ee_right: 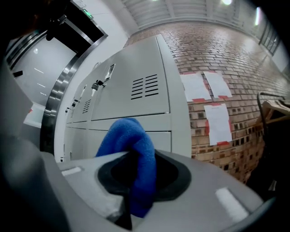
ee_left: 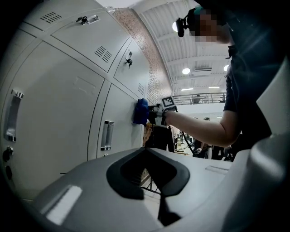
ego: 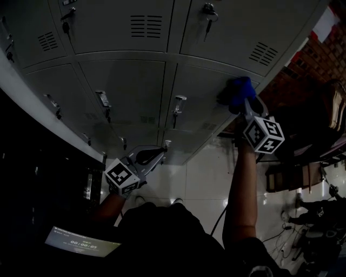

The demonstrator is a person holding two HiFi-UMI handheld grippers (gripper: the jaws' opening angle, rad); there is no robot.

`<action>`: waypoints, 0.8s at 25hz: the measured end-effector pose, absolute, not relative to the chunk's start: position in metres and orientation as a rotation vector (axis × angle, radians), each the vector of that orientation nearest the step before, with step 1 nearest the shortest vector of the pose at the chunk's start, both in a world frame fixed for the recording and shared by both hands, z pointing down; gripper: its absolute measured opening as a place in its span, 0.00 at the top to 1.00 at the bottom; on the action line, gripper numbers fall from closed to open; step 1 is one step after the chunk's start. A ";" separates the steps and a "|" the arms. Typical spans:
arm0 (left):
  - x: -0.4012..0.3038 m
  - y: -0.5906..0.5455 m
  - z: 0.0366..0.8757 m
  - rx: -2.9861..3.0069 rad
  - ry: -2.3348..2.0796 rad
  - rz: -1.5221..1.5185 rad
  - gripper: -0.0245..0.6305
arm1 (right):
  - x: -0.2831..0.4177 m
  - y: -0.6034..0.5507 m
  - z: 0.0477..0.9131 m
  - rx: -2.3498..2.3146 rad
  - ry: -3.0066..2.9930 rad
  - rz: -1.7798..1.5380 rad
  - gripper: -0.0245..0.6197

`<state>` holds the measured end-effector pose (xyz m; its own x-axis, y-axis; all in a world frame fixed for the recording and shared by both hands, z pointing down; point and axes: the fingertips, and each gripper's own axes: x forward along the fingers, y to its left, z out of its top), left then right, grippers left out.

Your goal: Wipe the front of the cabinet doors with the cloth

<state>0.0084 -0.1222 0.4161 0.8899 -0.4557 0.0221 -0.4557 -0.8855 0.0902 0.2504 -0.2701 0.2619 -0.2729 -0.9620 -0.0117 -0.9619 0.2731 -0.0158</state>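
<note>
Grey metal cabinet doors (ego: 121, 81) fill the upper head view, each with a handle and vent slots. My right gripper (ego: 241, 101) is raised and shut on a blue cloth (ego: 238, 89), which presses against a door in the right-hand column near its top edge. In the right gripper view the cloth (ee_right: 133, 149) bulges out between the jaws in front of the doors (ee_right: 136, 95). The left gripper (ego: 160, 153) hangs lower, shut and empty, near the bottom doors. From the left gripper view the cloth (ee_left: 141, 111) shows flat on the door, with my right forearm behind it.
Keys (ego: 208, 12) hang in some locks, and handles (ee_left: 107, 135) stick out from the doors. A brick wall with paper sheets (ee_right: 217, 122) stands right of the cabinets. White tiled floor (ego: 200, 184) lies below. A lit screen (ego: 81, 242) is at lower left, and furniture (ego: 303, 173) at right.
</note>
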 end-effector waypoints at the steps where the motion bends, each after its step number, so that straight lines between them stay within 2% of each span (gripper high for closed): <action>1: 0.009 -0.121 0.416 2.963 -0.716 0.002 0.96 | 0.258 -0.269 0.262 -1.900 2.475 -0.006 0.85; 12: 0.010 -0.111 0.416 2.965 -0.714 0.003 0.96 | 0.307 -0.262 0.263 -2.041 2.351 0.008 0.85; 16: 0.007 -0.108 0.417 2.966 -0.720 0.006 0.96 | 0.289 -0.251 0.262 -1.988 2.355 0.014 0.85; 20: 0.004 -0.106 0.415 2.960 -0.722 0.003 0.96 | 0.240 -0.245 0.272 -1.868 2.444 -0.011 0.85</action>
<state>0.0040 -0.1055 0.4153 0.8879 -0.4595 0.0243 -0.4597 -0.8834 0.0910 0.2399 -0.2450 0.2719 -0.2610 -0.9641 -0.0479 -0.9637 0.2632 -0.0456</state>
